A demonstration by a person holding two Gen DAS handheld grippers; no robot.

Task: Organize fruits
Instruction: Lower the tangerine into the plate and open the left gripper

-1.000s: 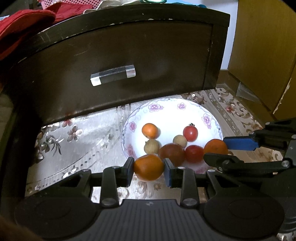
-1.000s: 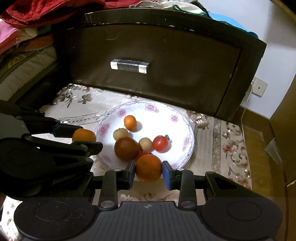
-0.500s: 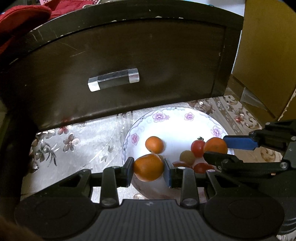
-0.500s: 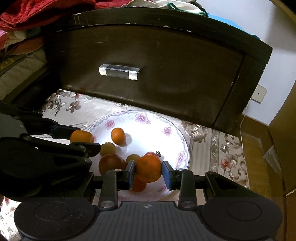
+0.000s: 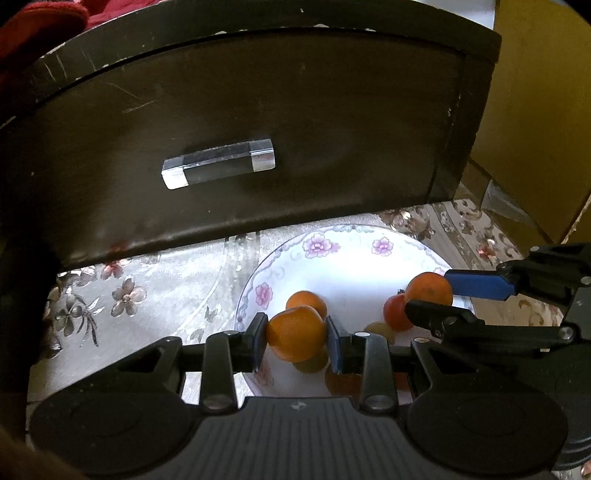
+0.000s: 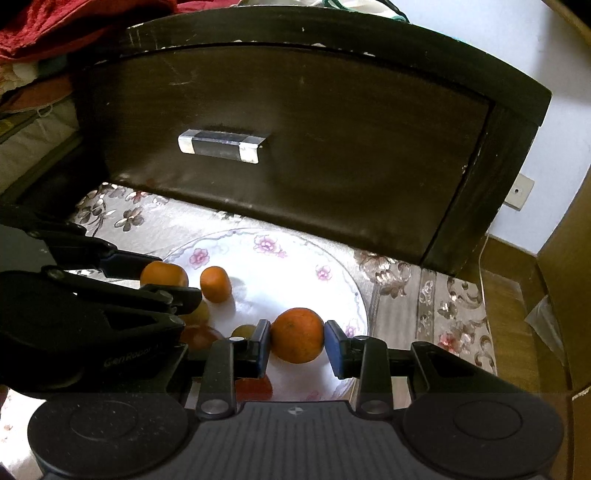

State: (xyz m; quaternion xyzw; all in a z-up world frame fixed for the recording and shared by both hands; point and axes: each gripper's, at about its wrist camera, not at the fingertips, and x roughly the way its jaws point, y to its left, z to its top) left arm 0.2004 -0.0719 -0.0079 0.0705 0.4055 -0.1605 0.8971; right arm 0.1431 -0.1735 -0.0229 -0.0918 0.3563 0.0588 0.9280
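Observation:
A white plate (image 5: 347, 254) (image 6: 280, 266) with pink flowers sits on a patterned cloth below a dark drawer front. My left gripper (image 5: 295, 334) is shut on an orange (image 5: 293, 334) over the plate's left part. In the right wrist view that left gripper (image 6: 166, 277) shows at the left with its orange (image 6: 164, 275). Over the plate's right part my right gripper (image 6: 297, 338) is shut on a second orange (image 6: 297, 336), which also shows in the left wrist view as an orange (image 5: 428, 290). On the plate lie a small orange (image 5: 306, 301) (image 6: 216, 284), a red tomato (image 5: 395, 314) and pale round fruits, partly hidden.
The dark drawer front (image 5: 258, 147) (image 6: 295, 147) with a clear bar handle (image 5: 218, 168) (image 6: 221, 146) rises just behind the plate. Red cloth (image 6: 55, 22) is piled on top of it. A yellow-brown wooden panel (image 5: 535, 110) stands at the right, with a wall socket (image 6: 519, 192) nearby.
Both grippers have moved forward over the plate towards the drawer front, each still holding its orange. The fruits on the plate have slid under the grippers in view.

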